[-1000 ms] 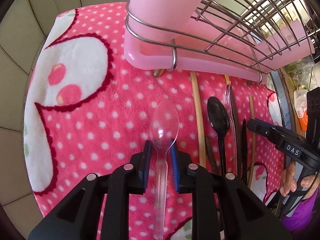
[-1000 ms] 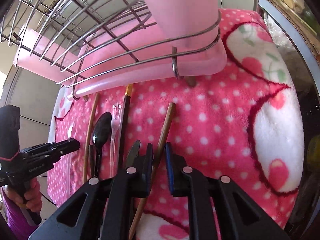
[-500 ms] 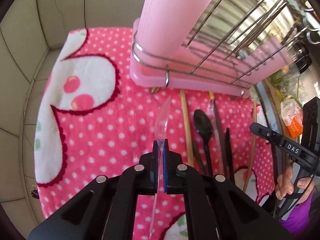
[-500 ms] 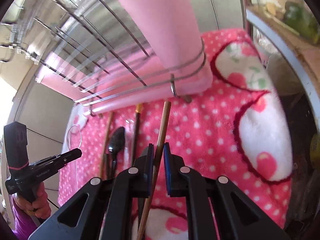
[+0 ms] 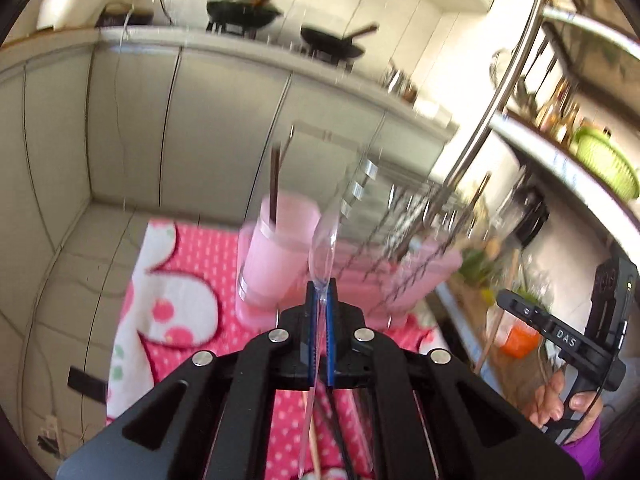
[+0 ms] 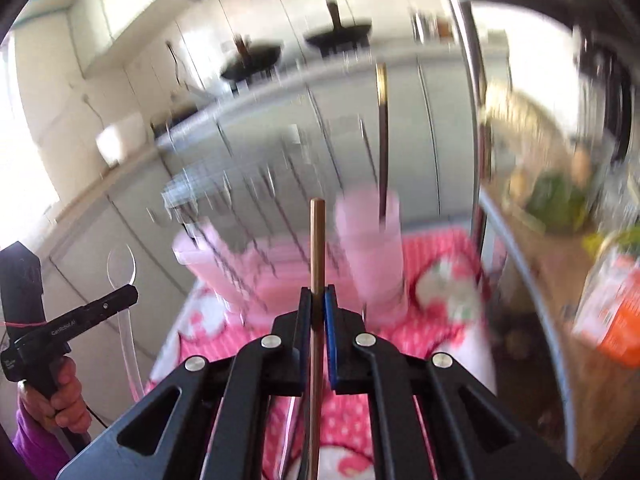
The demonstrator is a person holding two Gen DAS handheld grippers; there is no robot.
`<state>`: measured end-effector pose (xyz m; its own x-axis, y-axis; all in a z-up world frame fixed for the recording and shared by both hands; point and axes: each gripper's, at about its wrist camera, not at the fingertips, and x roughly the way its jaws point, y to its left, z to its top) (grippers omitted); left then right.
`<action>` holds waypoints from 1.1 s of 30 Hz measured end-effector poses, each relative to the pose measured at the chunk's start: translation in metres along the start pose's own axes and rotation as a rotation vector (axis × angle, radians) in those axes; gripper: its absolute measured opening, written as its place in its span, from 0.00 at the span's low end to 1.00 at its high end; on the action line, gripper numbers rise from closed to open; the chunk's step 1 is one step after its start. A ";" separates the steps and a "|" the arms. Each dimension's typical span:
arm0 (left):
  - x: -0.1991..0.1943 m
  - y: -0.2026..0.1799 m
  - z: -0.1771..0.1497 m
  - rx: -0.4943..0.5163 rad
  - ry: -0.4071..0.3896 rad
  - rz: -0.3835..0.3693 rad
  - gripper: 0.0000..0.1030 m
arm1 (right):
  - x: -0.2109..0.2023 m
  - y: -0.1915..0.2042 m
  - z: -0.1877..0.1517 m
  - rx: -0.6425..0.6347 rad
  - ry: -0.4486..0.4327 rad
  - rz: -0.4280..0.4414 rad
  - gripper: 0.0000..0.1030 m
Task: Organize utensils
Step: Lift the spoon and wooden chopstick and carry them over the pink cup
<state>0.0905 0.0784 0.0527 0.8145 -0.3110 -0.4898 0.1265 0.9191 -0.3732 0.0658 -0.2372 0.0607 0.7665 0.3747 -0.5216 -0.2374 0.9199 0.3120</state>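
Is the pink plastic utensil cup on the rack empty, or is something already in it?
Not empty. The pink plastic utensil cup holds one dark chopstick standing upright, sticking out above its rim.

Colours: towel (image 5: 192, 264) hot pink, white polka dots, white patches edged dark red. Utensil cup (image 5: 276, 252) and drainer tray (image 6: 224, 268) pale pink. Spoon (image 5: 324, 244) clear (see-through plastic). Chopstick (image 6: 317, 248) light brown. Gripper pads (image 6: 329, 312) blue, bodies black. Sleeve (image 5: 584, 456) purple.

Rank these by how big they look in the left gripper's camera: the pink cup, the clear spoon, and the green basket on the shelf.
1. clear spoon, longest, though it is closest to the camera
2. pink cup
3. green basket, smallest, but it sits farther away, so its true size is unsure
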 end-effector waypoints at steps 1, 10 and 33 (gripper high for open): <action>-0.005 -0.002 0.006 -0.002 -0.027 -0.003 0.03 | -0.006 0.003 0.008 -0.005 -0.031 0.005 0.06; -0.012 -0.014 0.072 -0.035 -0.215 -0.024 0.03 | -0.054 0.018 0.084 -0.068 -0.327 -0.001 0.06; 0.068 0.006 0.081 0.031 -0.373 0.035 0.03 | 0.042 -0.014 0.111 -0.100 -0.409 -0.144 0.06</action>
<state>0.1921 0.0819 0.0808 0.9682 -0.1750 -0.1785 0.1075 0.9361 -0.3350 0.1673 -0.2477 0.1226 0.9642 0.1843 -0.1908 -0.1525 0.9736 0.1701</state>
